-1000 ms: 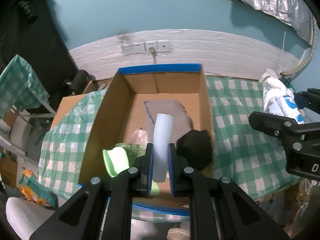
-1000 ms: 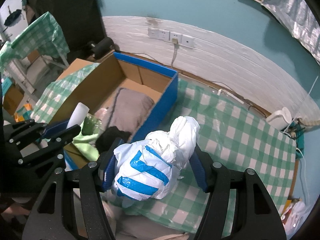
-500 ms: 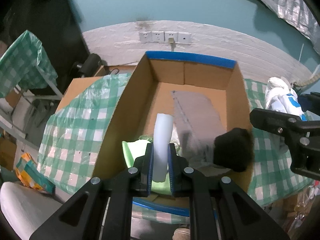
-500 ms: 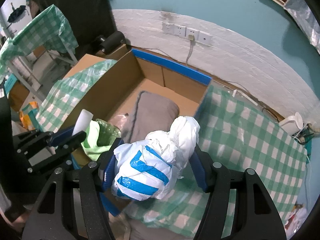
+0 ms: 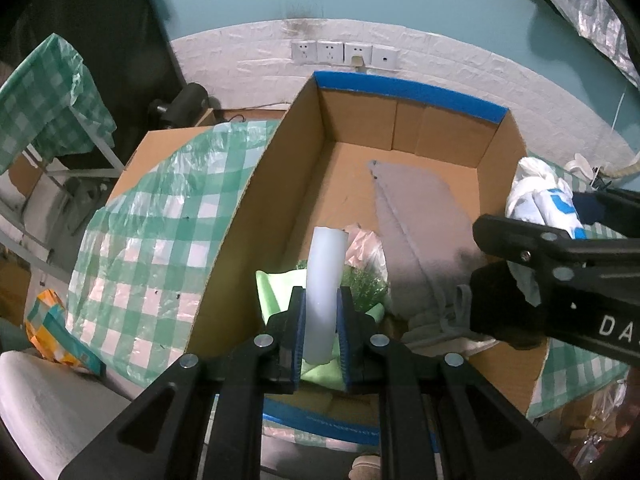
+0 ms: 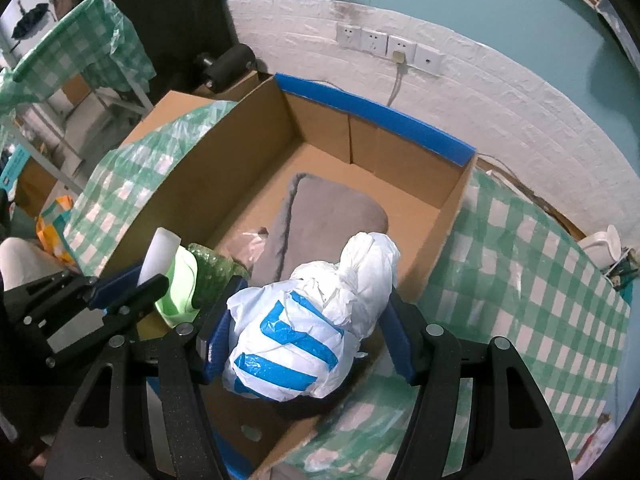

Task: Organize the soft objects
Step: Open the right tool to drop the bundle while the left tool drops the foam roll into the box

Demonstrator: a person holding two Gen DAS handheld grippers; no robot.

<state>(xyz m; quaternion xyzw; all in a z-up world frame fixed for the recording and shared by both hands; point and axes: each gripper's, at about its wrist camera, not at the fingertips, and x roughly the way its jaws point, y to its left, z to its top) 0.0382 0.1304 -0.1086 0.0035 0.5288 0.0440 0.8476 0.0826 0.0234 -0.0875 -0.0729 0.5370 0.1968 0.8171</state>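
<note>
My left gripper grips an upright white foam tube low over the near left corner of the open cardboard box; its jaws are starting to open, pads still on the tube. My right gripper is shut on a knotted white plastic bag with blue stripes, held above the box's near right part. Inside lie a grey cushion, a light green cloth, green bubble wrap, a pinkish plastic bag and a black soft lump.
The box sits on a table with a green checked plastic cover. A white brick-pattern wall with sockets runs behind it. A second checked table stands at the left, and an orange packet lies on the floor.
Both grippers have come down and across toward the box with their loads still gripped. The bag, earlier over the tablecloth, now hangs over the box's interior.
</note>
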